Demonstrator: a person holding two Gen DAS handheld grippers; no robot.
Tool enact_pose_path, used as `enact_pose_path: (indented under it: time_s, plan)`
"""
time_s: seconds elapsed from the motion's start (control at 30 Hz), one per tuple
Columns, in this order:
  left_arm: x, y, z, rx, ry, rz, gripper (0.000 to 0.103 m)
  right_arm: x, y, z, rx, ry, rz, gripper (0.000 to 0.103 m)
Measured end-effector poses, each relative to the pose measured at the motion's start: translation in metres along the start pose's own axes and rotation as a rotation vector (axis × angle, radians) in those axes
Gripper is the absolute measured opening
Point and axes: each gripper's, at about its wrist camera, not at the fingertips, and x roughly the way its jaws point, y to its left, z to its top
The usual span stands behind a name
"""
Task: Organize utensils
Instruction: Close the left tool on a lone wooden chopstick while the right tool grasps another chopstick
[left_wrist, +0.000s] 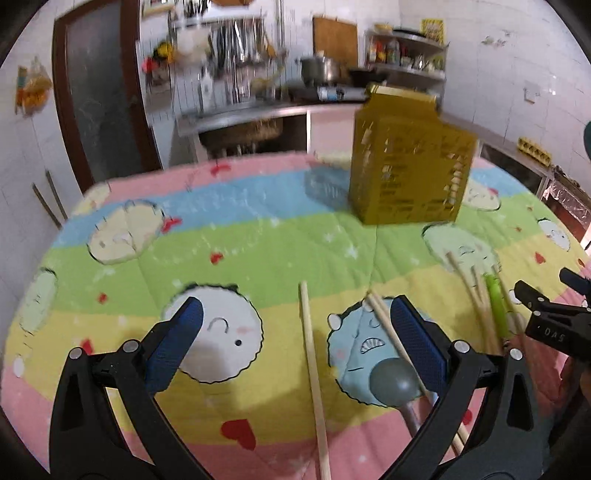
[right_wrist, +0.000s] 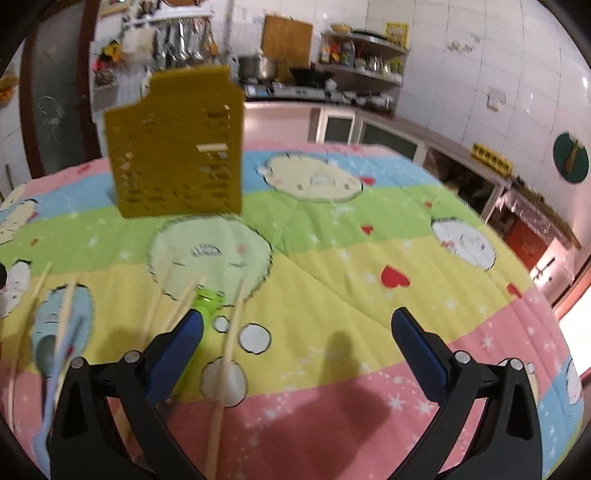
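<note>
both claws (left_wrist: 295, 338) agape, yellow holder (left_wrist: 410, 162) upright

I see the yellow slotted utensil holder (left_wrist: 410, 162) standing upright, upper right of centre. Below it, lower right, lie loose wooden chopsticks (left_wrist: 314, 373), a grey spoon (left_wrist: 395, 380) and a green utensil (left_wrist: 496, 310).

A quilted, matt pastel-striped cartoon cloth (left_wrist: 258, 236) carries pale, unvarnished wooden chopsticks (left_wrist: 314, 373), a smooth grey-green plastic-looking spoon (left_wrist: 395, 382), a glossy translucent green plastic utensil (right_wrist: 207, 301) and a perforated mustard-yellow plastic holder (left_wrist: 410, 162); black plastic gripper arms wear textured blue pads (left_wrist: 417, 339)
</note>
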Motion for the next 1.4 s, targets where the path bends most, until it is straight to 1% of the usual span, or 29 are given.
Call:
enact_pose_path:
  time_s: [0.1, 0.27, 0.37, 0.47, 0.7, 0.87, 1.0, 1.03, 1.07, 1.1, 1.13, 1.17, 1.2, 1.23, 1.27, 1.3, 1.37, 1.4]
  plan:
    - [0.023, 0.005, 0.001, -0.017, 0.074, -0.004, 0.098, 0.014, -0.001, 0.003, 0.017, 0.045, 0.001, 0.099]
    - [0.051, 0.01, -0.002, -0.044, 0.171, -0.011, 0.098, 0.028, 0.005, 0.003, 0.002, 0.104, -0.003, 0.099]
    - [0.064, 0.011, -0.005, -0.053, 0.214, -0.014, 0.098, 0.031, 0.004, 0.004, 0.018, 0.118, 0.006, 0.099]
    - [0.072, 0.009, -0.008, -0.034, 0.248, -0.007, 0.098, 0.038, 0.001, 0.005, 0.04, 0.144, 0.026, 0.099]
    - [0.076, 0.011, -0.012, -0.025, 0.256, -0.019, 0.098, 0.047, -0.005, 0.005, 0.081, 0.178, 0.071, 0.1]
    - [0.079, 0.011, -0.009, -0.01, 0.267, -0.029, 0.098, 0.047, -0.006, 0.005, 0.091, 0.175, 0.084, 0.1]
    - [0.082, 0.012, -0.006, -0.013, 0.269, -0.027, 0.098, 0.045, -0.007, 0.006, 0.088, 0.16, 0.06, 0.099]
    - [0.081, 0.011, -0.005, -0.015, 0.266, -0.023, 0.094, 0.044, -0.006, 0.006, 0.089, 0.155, 0.059, 0.096]
    - [0.079, 0.01, -0.005, -0.016, 0.26, -0.021, 0.091, 0.042, -0.006, 0.007, 0.085, 0.149, 0.059, 0.089]
    - [0.077, 0.008, -0.004, -0.015, 0.254, -0.023, 0.082, 0.041, -0.004, 0.007, 0.081, 0.143, 0.055, 0.085]
    - [0.074, 0.007, -0.003, -0.013, 0.251, -0.033, 0.07, 0.039, -0.003, 0.008, 0.078, 0.136, 0.054, 0.078]
    - [0.072, 0.005, -0.002, -0.013, 0.254, -0.046, 0.065, 0.039, -0.002, 0.009, 0.079, 0.132, 0.055, 0.07]
    - [0.071, 0.005, 0.0, -0.02, 0.258, -0.052, 0.056, 0.038, -0.001, 0.01, 0.082, 0.13, 0.06, 0.067]
    - [0.07, 0.004, 0.0, -0.029, 0.26, -0.049, 0.051, 0.038, 0.001, 0.011, 0.081, 0.128, 0.061, 0.062]
    - [0.07, 0.005, 0.0, -0.043, 0.261, -0.047, 0.049, 0.037, 0.004, 0.011, 0.078, 0.125, 0.062, 0.056]
    - [0.069, 0.005, -0.001, -0.058, 0.26, -0.046, 0.046, 0.036, 0.007, 0.011, 0.072, 0.122, 0.064, 0.053]
    - [0.068, 0.003, -0.002, -0.066, 0.254, -0.039, 0.04, 0.034, 0.013, 0.011, 0.056, 0.117, 0.07, 0.04]
    - [0.067, 0.001, -0.003, -0.061, 0.25, -0.033, 0.036, 0.034, 0.016, 0.011, 0.053, 0.118, 0.071, 0.037]
